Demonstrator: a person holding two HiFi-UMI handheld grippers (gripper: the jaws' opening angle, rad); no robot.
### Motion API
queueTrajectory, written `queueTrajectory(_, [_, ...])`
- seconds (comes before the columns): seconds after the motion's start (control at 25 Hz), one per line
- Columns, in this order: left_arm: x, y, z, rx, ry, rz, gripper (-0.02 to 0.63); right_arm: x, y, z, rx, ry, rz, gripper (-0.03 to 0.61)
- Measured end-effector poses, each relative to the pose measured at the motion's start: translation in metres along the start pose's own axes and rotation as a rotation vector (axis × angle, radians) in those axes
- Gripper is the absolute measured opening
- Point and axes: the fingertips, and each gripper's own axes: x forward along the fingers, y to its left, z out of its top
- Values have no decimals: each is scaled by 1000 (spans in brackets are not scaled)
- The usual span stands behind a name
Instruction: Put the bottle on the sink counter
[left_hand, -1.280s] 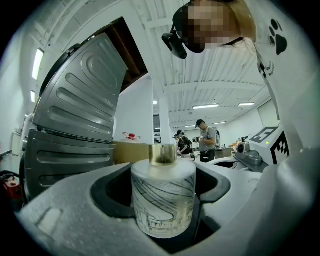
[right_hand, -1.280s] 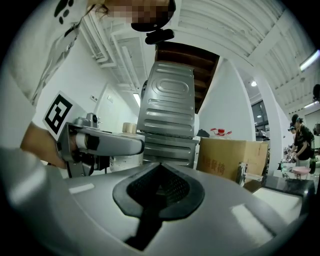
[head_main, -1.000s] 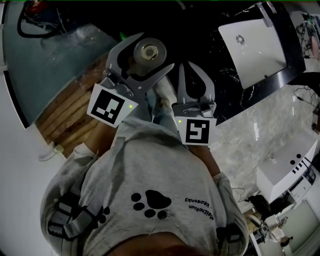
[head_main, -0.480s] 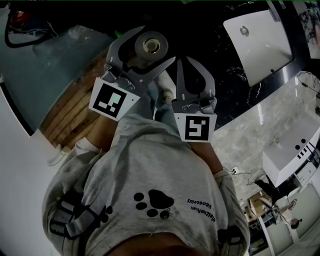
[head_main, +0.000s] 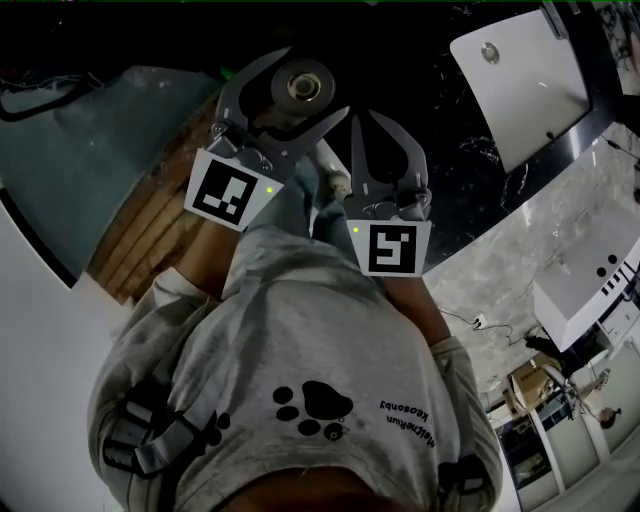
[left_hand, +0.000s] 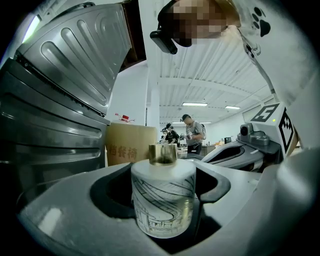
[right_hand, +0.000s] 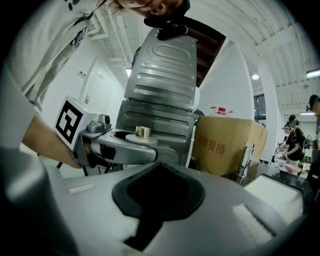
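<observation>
Left gripper (head_main: 315, 80), held out ahead of the person's torso, clamps the bottle (left_hand: 162, 197) upright between wide-set jaws. Right gripper (head_main: 362, 130), just beside it on the right, points the same way with its jaws closed on nothing.

Ribbed grey metal panel (left_hand: 75, 55) tilted overhead at left. Brown cardboard box (left_hand: 131, 142) with red print beside it, small red object (left_hand: 122, 118) on top. People (left_hand: 192, 131) standing far back under strip-lit white ceiling. Head view: wooden slats (head_main: 150, 225) at left, pale marble floor (head_main: 520, 250), white unit (head_main: 585, 295) with black slots at right, cable (head_main: 470, 322) on floor.
</observation>
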Motion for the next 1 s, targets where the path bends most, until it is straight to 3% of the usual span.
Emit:
queueTrajectory(0.64, [21,18,-44,32,50,-75,342,31,-1,-26,-3,86,5,2])
queueTrajectory(1.0, [23,21,-60,33,66,-71,342,33,2,-30,-10,103,20,2])
